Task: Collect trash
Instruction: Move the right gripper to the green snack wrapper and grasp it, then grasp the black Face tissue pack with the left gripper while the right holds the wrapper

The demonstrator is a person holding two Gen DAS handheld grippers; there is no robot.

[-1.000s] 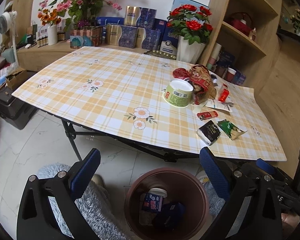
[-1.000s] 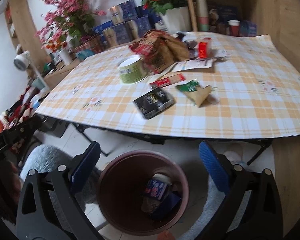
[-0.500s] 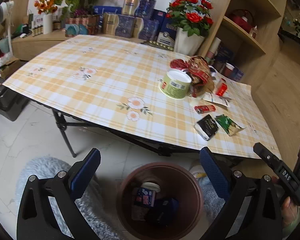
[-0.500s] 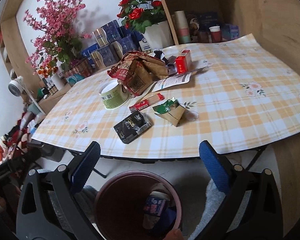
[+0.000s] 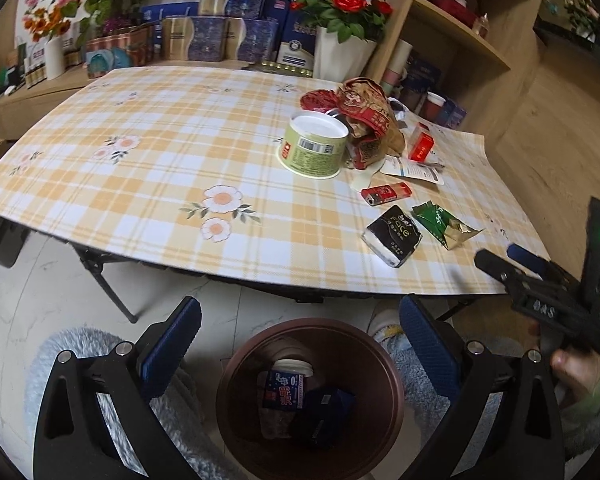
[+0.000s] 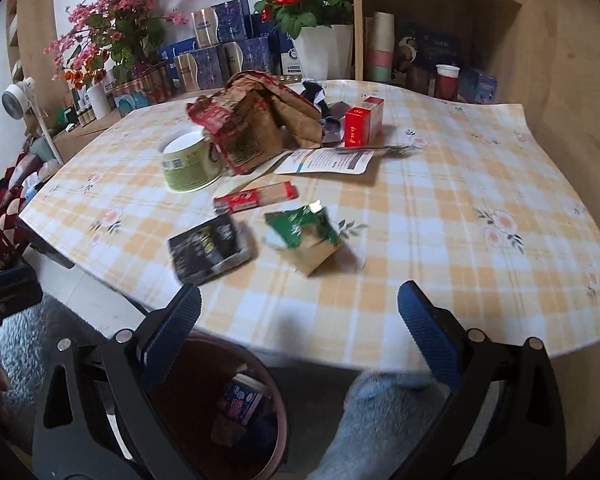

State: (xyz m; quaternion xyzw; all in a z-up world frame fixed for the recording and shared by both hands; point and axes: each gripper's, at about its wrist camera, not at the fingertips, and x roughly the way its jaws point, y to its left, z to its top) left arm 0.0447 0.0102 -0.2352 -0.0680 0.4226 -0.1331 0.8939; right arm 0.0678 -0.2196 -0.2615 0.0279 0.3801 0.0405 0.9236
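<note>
desk cover (image 5: 160, 184): smooth plaid sheet, slight sheen; looks like plastic
bin (image 5: 228, 384): brown, smooth, glossy inside; looks like plastic
rug (image 5: 52, 360): pale blue-grey, shaggy cloth
floor (image 5: 28, 280): white marbled tile, polished
shelves (image 5: 480, 40): light wood grain, matt
cup (image 5: 314, 148): green printed paper, smooth white base
black packet (image 5: 392, 236): glossy film wrap
green sachet (image 5: 444, 224): crinkled foil, shiny gold inside
brown bag (image 6: 268, 120): creased paper, matt; red glossy print
red box (image 6: 362, 122): smooth card
pads (image 6: 428, 334): blue, ribbed, rubbery, on matt black plastic hand-held gripper frames
</note>
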